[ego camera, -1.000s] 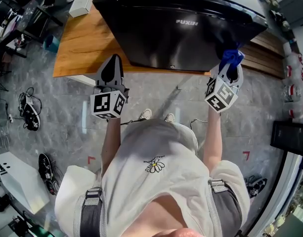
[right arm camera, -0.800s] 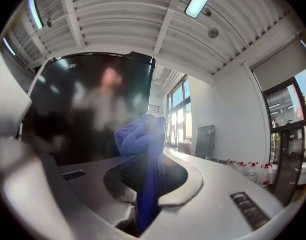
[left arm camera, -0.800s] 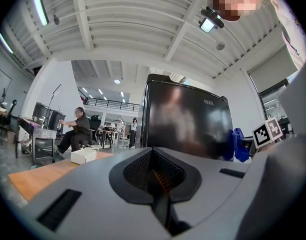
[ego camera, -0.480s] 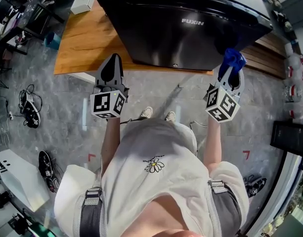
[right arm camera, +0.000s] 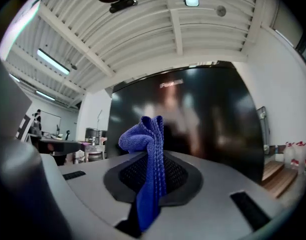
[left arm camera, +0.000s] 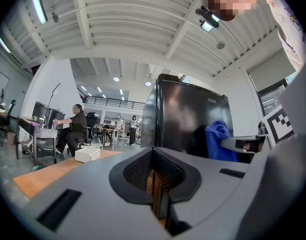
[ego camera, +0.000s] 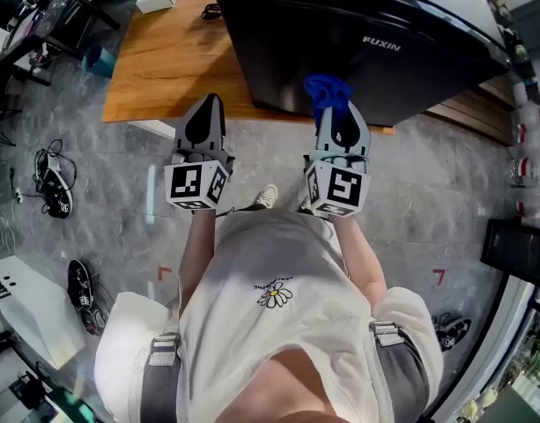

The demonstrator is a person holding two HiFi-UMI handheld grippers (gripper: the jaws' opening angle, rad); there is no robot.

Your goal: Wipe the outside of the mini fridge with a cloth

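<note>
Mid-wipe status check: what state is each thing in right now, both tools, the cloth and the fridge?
Left tool: shut, nothing between its jaws.
Right tool: shut on the blue cloth.
Blue cloth: bunched, sticking up out of the right tool's jaws, in front of the fridge; contact not clear.
Mini fridge: upright on the wooden platform, door shut.
</note>
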